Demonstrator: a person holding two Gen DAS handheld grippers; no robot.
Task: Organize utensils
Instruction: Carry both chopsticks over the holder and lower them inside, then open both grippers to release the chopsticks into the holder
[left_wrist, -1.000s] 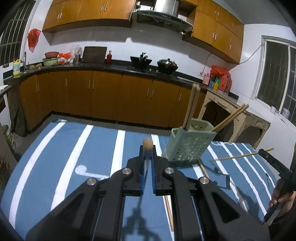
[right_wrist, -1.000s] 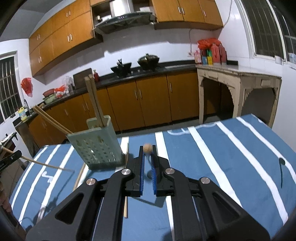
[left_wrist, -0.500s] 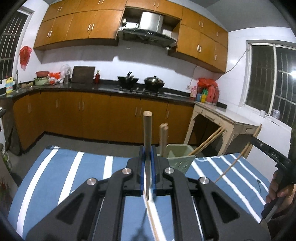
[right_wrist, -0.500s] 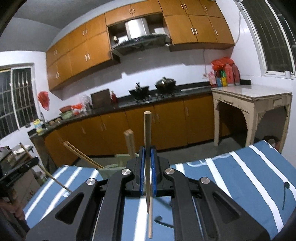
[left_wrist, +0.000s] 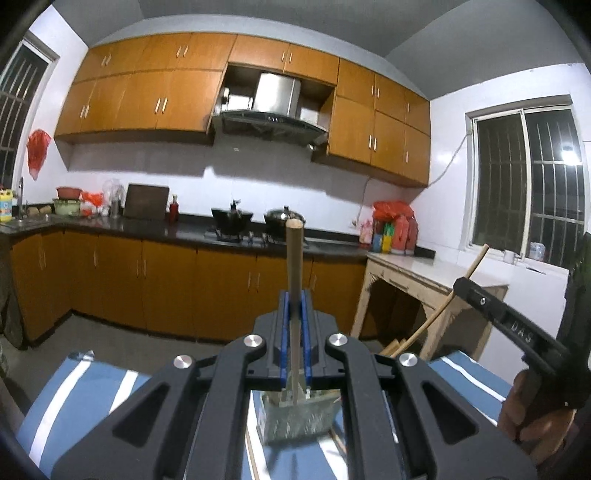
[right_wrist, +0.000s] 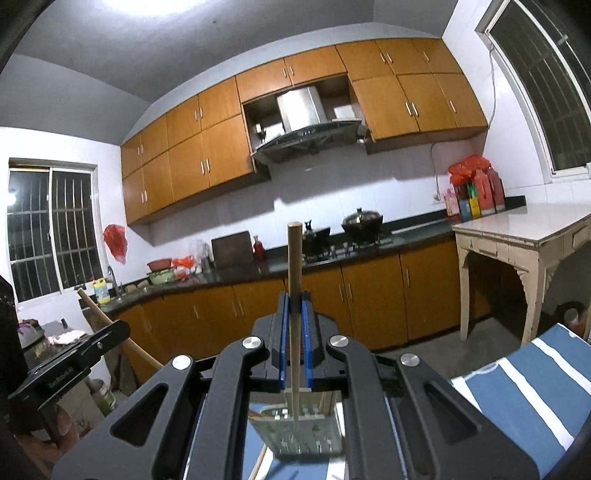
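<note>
Both grippers are clamped tight on a chopstick each. The left gripper (left_wrist: 294, 314) pinches its chopstick (left_wrist: 294, 266) upright between the blue pads, thick end sticking up above the jaws, thin end pointing down at the pale green utensil holder (left_wrist: 299, 421) right below the fingers. Same deal on the right gripper (right_wrist: 294, 314): its chopstick (right_wrist: 294, 266) stands vertical, tip hanging just over the holder (right_wrist: 299, 432), which sits on the blue striped tablecloth (right_wrist: 517, 384). More chopsticks already lean inside the holder.
</note>
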